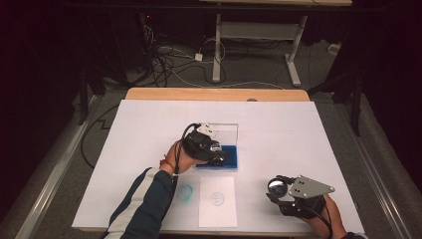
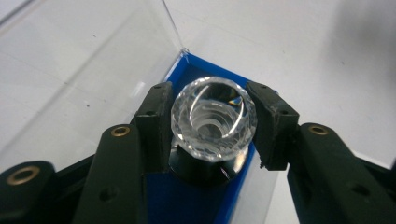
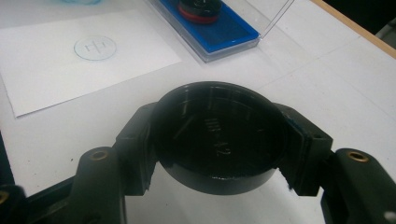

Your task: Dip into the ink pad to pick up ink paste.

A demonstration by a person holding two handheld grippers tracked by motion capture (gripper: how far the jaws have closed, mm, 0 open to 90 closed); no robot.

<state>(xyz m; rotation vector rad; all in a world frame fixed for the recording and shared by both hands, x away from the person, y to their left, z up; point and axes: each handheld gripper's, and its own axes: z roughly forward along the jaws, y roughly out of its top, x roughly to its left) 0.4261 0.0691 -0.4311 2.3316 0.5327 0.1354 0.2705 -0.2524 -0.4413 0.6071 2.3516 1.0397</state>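
Observation:
A stamp with a clear faceted handle (image 2: 214, 119) and a black base stands on the blue ink pad (image 2: 187, 74) of an open clear case. My left gripper (image 2: 212, 112) is shut on that handle, one black pad on each side; in the high view it (image 1: 217, 158) is over the blue pad (image 1: 231, 158) at the table's middle. My right gripper (image 3: 219, 135) is shut on a round black cap (image 3: 217, 144), its hollow side facing the camera. In the high view it (image 1: 276, 190) is near the front right edge.
A white sheet (image 1: 217, 201) with a faint round stamp print (image 3: 95, 47) lies in front of the case. A bluish round mark (image 1: 184, 192) sits on the table cover left of it. The case's clear lid (image 1: 226, 132) stands upright behind the pad.

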